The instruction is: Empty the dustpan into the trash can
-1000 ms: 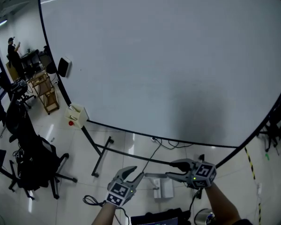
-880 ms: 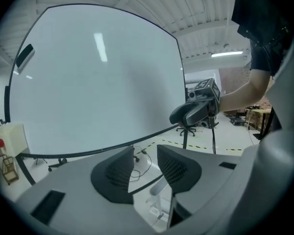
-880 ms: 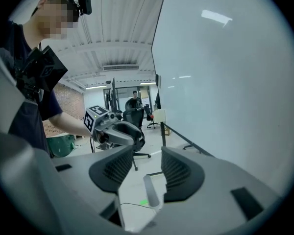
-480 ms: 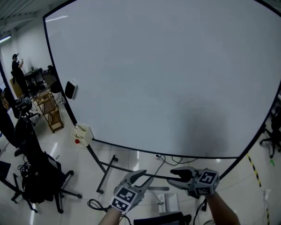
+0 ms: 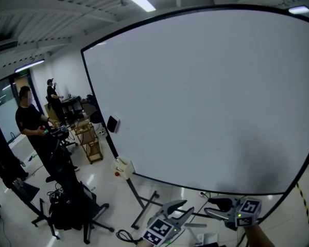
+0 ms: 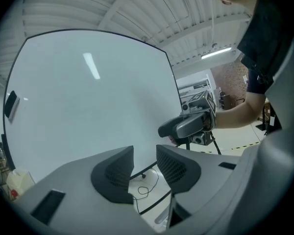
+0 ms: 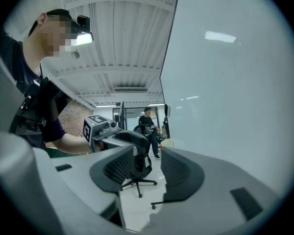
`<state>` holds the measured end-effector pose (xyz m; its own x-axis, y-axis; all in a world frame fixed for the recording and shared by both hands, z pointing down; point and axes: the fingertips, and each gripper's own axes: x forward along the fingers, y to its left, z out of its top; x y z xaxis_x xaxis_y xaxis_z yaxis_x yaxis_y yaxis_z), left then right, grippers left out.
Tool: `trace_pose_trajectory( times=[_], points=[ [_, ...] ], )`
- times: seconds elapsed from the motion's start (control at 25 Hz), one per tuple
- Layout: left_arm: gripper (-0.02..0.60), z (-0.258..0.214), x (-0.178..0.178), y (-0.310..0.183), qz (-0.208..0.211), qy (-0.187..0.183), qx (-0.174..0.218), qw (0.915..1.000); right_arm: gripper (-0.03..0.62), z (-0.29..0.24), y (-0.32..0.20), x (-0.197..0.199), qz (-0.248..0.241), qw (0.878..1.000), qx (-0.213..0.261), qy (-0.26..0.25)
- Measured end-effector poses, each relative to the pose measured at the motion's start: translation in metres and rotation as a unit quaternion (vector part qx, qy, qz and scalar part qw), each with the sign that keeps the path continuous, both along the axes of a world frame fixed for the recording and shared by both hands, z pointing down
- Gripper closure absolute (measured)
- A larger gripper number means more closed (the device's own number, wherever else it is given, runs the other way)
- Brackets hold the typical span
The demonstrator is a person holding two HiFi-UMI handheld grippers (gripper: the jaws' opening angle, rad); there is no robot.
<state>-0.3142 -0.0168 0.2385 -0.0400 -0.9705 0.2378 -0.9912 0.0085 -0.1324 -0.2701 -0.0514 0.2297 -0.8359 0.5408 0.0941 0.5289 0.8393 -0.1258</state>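
Whiteboard [image 5: 211, 102] fills most of your head view, a big white panel in a black frame, standing on a stand over the glossy floor [image 5: 113, 210]. Your left gripper [image 5: 187, 208] and right gripper [image 5: 212, 209] sit at the bottom edge of that view, in front of the board's lower rim, tips turned toward each other and close together but not touching.

In the left gripper view your left jaws stand apart with only the board and a floor cable behind the gap; nothing is between them. In the right gripper view your right jaws are spread too and have just been closing a little, with nothing between them; the office chair [image 7: 137, 165] seen through the gap is well beyond.

Left of the board, a person in black [image 5: 33, 127] stands by another dark office chair, a second person [image 5: 52, 94] is farther back, and a wooden cart [image 5: 90, 143] stands near the board's edge. A small white box [image 5: 123, 168] hangs at the board's lower left corner.

The dustpan and trash can are outside all three views.
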Motion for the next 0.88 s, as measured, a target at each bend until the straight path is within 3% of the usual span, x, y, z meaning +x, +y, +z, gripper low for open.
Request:
trace_pose_trajectory(
  times=[0.12, 0.36, 0.88],
  points=[
    [0.439, -0.028, 0.01, 0.002, -0.015, -0.019, 0.009, 0.9997, 0.41, -0.018, 0.004, 0.005, -0.022, 1.0, -0.004, -0.015],
    [0.44, -0.07, 0.033, 0.001, -0.04, -0.054, 0.026, 0.9974, 0.408, -0.056, 0.02, 0.022, -0.082, 0.994, 0.045, -0.048],
    [0.44, -0.111, 0.071, -0.007, -0.093, -0.084, 0.041, 0.9913, 0.41, -0.079, 0.004, 0.06, -0.121, 0.99, 0.025, -0.071]
  ],
)
